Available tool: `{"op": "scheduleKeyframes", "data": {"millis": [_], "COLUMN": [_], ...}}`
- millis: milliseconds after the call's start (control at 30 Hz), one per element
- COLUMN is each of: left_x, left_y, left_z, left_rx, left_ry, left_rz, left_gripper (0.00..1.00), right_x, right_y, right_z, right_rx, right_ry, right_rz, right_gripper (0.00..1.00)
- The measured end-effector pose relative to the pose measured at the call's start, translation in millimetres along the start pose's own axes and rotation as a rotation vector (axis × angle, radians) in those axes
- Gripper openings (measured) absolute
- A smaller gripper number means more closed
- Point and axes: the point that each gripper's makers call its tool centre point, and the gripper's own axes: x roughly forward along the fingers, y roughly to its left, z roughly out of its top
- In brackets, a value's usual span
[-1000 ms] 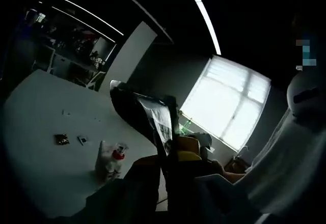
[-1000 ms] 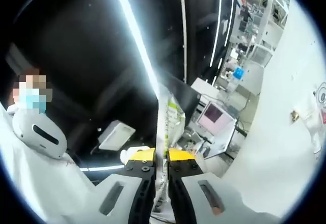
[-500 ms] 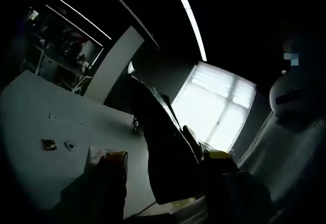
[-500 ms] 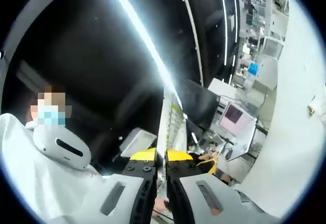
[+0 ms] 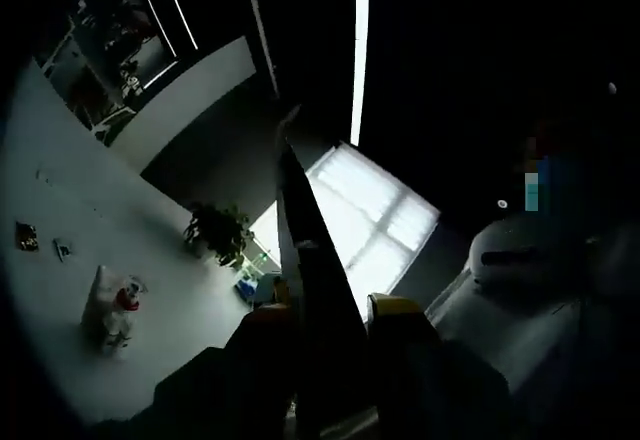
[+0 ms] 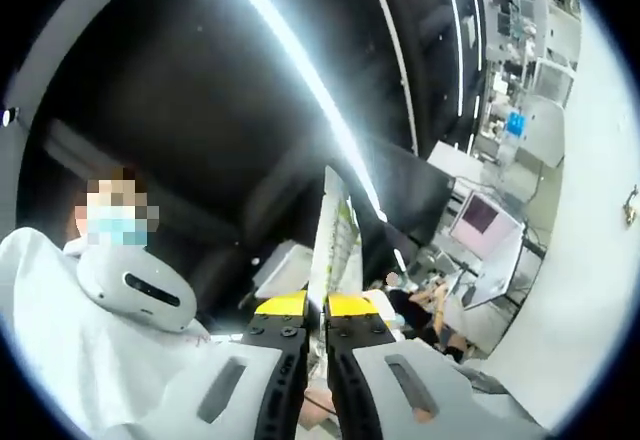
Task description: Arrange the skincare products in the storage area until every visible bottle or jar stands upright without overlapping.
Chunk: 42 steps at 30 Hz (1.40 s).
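A thin flat sheet-like packet (image 6: 334, 235), printed white and green, is clamped edge-on between the closed jaws of the right gripper (image 6: 308, 307). In the left gripper view the same packet (image 5: 312, 290) appears dark, pinched by the left gripper (image 5: 330, 312). It is judged light and floppy, best held near an edge. Pale bottles with a red cap (image 5: 108, 305) stand far left on the white table (image 5: 60, 210).

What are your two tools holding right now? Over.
Left tool shut on a thin dark flat sheet, edge-on. Right tool shut on a thin pale printed sheet. Small white bottles on the white table, untouched.
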Motion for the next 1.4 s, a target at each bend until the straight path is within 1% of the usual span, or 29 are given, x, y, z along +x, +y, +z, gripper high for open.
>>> {"op": "scheduleKeyframes", "data": {"millis": [67,100,133,167,200,233,267,300,367,467,533,567,600,633,667,700,733,767,833,867,900,967,1000,1033,1100,1133,1200,1267,1400], "left_x": [-1,-2,-3,-3,-3,-4,-3,-2,-2,-4,-5,-6,-6,-6,-5,-4,-3,-1,1,2,2,3,3,2,1,1,1,1,2], "left_y": [2.6,4.7,4.8,5.0,14.5,17.3,15.7,16.2,17.9,23.4,24.7,24.8,24.5,23.5,22.9,22.3,22.1,22.1,23.3,24.7,26.2,27.7,26.0,28.0,30.6,31.7,31.5,31.6,30.3], "left_z": [-1.2,-2.3,-1.9,-0.9,0.1,-0.8,-1.2,-1.2,-0.3,1.8,6.3,9.5,11.3,13.6,15.4,16.4,16.5,16.6,15.2,12.9,11.3,8.2,7.9,7.9,5.9,4.5,3.2,1.9,3.2], "left_rx": [-0.01,-0.011,-0.01,-0.011,-0.003,0.011,0.012,0.013,0.018,0.038,0.051,0.065,0.065,0.067,0.068,0.059,0.054,0.054,0.059,0.064,0.066,0.079,0.07,0.078,0.076,0.068,0.063,0.061,0.061], "left_ry": [0.006,0.01,0.007,0.0,-0.006,0.001,-0.001,-0.002,-0.012,-0.024,-0.054,-0.075,-0.089,-0.106,-0.121,-0.132,-0.135,-0.137,-0.132,-0.118,-0.107,-0.091,-0.093,-0.094,-0.085,-0.082,-0.079,-0.075,-0.08], "left_rz": [0.014,0.027,0.029,0.036,0.099,0.119,0.118,0.123,0.14,0.187,0.212,0.223,0.229,0.23,0.232,0.231,0.231,0.231,0.24,0.247,0.254,0.265,0.256,0.269,0.28,0.281,0.276,0.273,0.252], "left_gripper": [0.25,0.2,0.12,0.08,0.06,0.05,0.05,0.04,0.03,0.0,0.0,0.0,0.0,0.0,0.0,0.0,0.0,0.0,0.0,0.0,0.0,0.0,0.0,0.0,0.0,0.0,0.0,0.0,0.01], "right_x": [-2,-3,-5,-7,-8,-9,-10,-10,-11,-12,-13,-13,-13,-13,-12,-8,-6,-3,0,2,3,3,-1,-2,-4,-4,-5,-6,-7], "right_y": [-1,-1,-5,-9,-7,-10,-14,-13,-15,-21,-24,-24,-28,-32,-33,-32,-31,-29,-27,-26,-27,-30,-36,-35,-37,-37,-36,-35,-32], "right_z": [0.0,0.0,1.3,0.3,1.3,1.6,1.4,1.8,4.6,8.0,13.8,14.0,13.8,12.0,8.8,4.8,2.5,1.1,2.2,3.4,8.2,20.7,24.8,27.3,24.1,23.5,22.8,22.7,26.3], "right_rx": [-0.02,-0.027,-0.045,-0.054,-0.045,-0.059,-0.064,-0.061,-0.054,-0.072,-0.102,-0.103,-0.114,-0.126,-0.127,-0.117,-0.113,-0.113,-0.1,-0.095,-0.084,-0.047,-0.006,0.025,0.0,0.003,0.016,-0.005,0.008], "right_ry": [0.012,0.017,0.018,0.035,0.031,0.035,0.039,0.037,0.019,-0.001,-0.027,-0.026,-0.019,-0.007,0.009,0.024,0.031,0.031,0.011,0.0,-0.031,-0.115,-0.145,-0.164,-0.135,-0.13,-0.12,-0.105,-0.1], "right_rz": [-0.018,-0.024,-0.044,-0.067,-0.063,-0.082,-0.099,-0.099,-0.111,-0.159,-0.188,-0.195,-0.227,-0.255,-0.266,-0.264,-0.261,-0.254,-0.239,-0.233,-0.237,-0.248,-0.268,-0.256,-0.268,-0.268,-0.26,-0.249,-0.231], "right_gripper": [0.04,0.05,0.05,0.05,0.05,0.06,0.06,0.06,0.06,0.08,0.09,0.1,0.13,0.18,0.27,0.33,0.36,0.37,0.31,0.25,0.2,0.08,0.07,0.07,0.05,0.04,0.03,0.02,0.01]}}
